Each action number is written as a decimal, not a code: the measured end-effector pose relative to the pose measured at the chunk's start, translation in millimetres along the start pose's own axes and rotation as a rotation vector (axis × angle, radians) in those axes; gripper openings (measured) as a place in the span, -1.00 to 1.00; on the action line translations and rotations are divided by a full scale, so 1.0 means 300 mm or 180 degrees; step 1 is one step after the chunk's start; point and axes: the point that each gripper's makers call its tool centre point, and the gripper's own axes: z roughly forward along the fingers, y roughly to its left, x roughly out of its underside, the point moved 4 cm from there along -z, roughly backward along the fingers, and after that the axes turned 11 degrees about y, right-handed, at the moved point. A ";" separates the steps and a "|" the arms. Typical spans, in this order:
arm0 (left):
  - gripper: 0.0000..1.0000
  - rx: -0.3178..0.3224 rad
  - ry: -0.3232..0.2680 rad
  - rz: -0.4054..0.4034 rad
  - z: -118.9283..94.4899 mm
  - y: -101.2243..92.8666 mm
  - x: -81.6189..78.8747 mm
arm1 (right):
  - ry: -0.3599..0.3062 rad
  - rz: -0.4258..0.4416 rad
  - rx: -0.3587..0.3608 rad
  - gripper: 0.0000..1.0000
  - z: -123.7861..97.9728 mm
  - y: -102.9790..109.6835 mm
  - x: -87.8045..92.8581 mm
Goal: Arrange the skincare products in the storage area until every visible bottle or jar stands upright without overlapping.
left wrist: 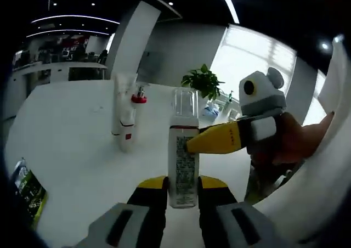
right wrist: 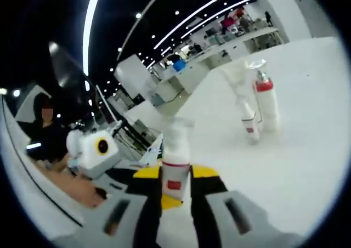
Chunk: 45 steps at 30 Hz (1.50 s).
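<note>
Both grippers are on the same clear-capped white bottle point(left wrist: 184, 157) here, standing upright on the white table point(left wrist: 77, 149). In the left gripper view, the left gripper point(left wrist: 182, 186) has its yellow-tipped jaws closed against the bottle's base, one on each side, while the right gripper point(left wrist: 219, 139) reaches in from the right, its yellow jaw touching the bottle's upper body. The right gripper view shows the right gripper's jaws clamped on the bottle from either side. Further back on the table, a red-collared bottle point(left wrist: 131, 124) stands just beside a white tube point(left wrist: 118, 105), both upright. A green packet point(left wrist: 27, 187) lies at the table's near left edge.
</note>
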 end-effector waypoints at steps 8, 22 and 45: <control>-0.56 -0.0137 -0.0061 -0.0151 -0.036 0.010 0.020 | 0.0050 -0.0121 -0.0094 -0.67 0.010 0.007 -0.012; -0.54 -0.0415 -0.0143 -0.0465 -0.103 0.032 0.071 | 0.0068 -0.0243 -0.0185 -0.67 0.011 -0.035 -0.032; -0.51 -0.0595 -0.0212 -0.0737 -0.124 0.053 0.073 | -0.0006 -0.0501 0.0259 -0.67 -0.024 -0.208 -0.061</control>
